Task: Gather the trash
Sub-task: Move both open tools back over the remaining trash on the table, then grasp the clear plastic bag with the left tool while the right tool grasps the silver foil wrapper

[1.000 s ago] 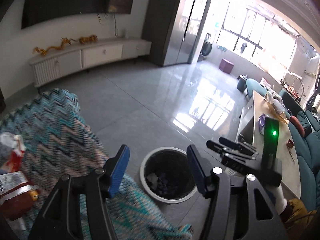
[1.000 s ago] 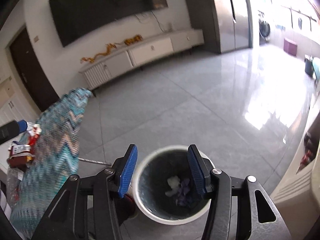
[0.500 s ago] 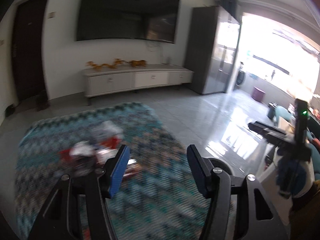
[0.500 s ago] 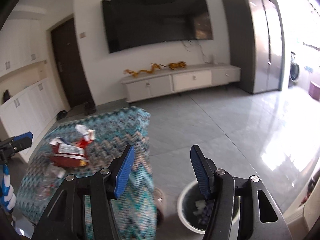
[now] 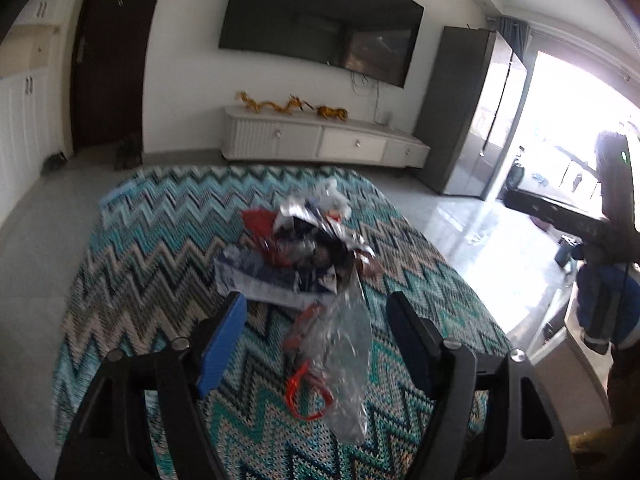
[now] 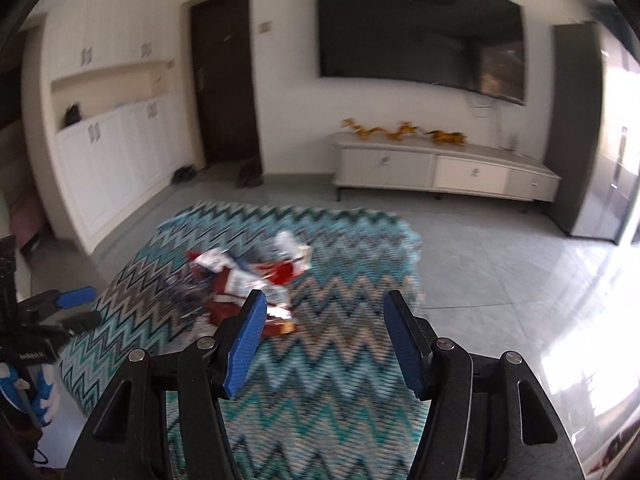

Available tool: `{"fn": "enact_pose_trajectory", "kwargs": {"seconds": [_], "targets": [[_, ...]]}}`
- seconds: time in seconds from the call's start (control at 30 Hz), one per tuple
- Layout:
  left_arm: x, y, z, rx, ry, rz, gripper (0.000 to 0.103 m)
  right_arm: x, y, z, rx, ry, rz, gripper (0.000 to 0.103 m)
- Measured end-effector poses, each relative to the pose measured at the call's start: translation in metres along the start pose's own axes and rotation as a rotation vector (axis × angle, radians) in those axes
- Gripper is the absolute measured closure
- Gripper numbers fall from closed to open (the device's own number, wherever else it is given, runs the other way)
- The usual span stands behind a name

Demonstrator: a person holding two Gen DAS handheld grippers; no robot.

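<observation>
A pile of crumpled wrappers [image 5: 304, 244], red, silver and white, lies mid-table on a teal zigzag cloth [image 5: 160, 240]. Nearer to me a clear plastic wrapper [image 5: 344, 344] with red trim lies on the cloth. My left gripper [image 5: 316, 304] hovers over it with its jaws opening. The wrapper shows between the blue pads, and neither pad touches it. In the right wrist view the same pile [image 6: 244, 280] sits ahead and left of my right gripper [image 6: 326, 300], which is open and holds nothing. The left gripper [image 6: 86, 307] shows at that view's left edge.
A low white TV cabinet [image 5: 324, 144] with gold dragon figures stands under a wall TV [image 5: 320, 20]. A dark door [image 6: 224, 80] and white cupboards [image 6: 116, 152] are at the left, and a tall grey cabinet [image 5: 468, 112] at the right. Glossy tiled floor [image 6: 500, 264] surrounds the table.
Both views have swung away from the waste bin on the floor to the cloth-covered table with the trash. The left jaws stand wider than before.
</observation>
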State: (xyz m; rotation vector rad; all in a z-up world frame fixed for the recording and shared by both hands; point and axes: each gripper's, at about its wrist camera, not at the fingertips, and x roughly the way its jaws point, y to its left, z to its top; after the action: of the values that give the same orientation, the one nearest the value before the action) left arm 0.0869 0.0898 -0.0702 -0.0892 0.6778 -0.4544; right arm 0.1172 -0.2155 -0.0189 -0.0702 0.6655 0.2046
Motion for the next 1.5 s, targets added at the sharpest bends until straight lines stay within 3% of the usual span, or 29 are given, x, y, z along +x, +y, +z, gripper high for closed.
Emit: {"fn": "enact_pose_trajectory", "kwargs": {"seconds": [0.2,0.57,1.03,1.17,1.23,1.27,1.5], "targets": [[0.032,-0.005,-0.014,0.017,0.081,-0.065,0.032,0.047,0.047,0.003,-0.08,0.1,0.044,0.043],[0.087,-0.006,-0.031,0.012,0.175,-0.148,0.032,0.128,0.082,0.014,-0.124,0.228,0.039,0.043],[0.093,0.008,-0.042,-0.022,0.172,-0.211,0.033,0.176,0.117,0.017,-0.194,0.33,-0.049,0.043],[0.092,0.005,-0.042,0.002,0.179,-0.208,0.044,0.178,0.114,0.014,-0.203,0.362,-0.076,0.049],[0.092,0.004,-0.043,0.003,0.181,-0.206,0.048,0.178,0.107,0.013,-0.192,0.375,-0.091,0.063],[0.091,0.004,-0.043,0.002,0.183,-0.204,0.052,0.177,0.102,0.012,-0.184,0.381,-0.095,0.065],[0.09,-0.002,-0.049,-0.015,0.206,-0.199,0.085,0.16,0.072,0.007,-0.13,0.364,-0.106,0.088]]}}
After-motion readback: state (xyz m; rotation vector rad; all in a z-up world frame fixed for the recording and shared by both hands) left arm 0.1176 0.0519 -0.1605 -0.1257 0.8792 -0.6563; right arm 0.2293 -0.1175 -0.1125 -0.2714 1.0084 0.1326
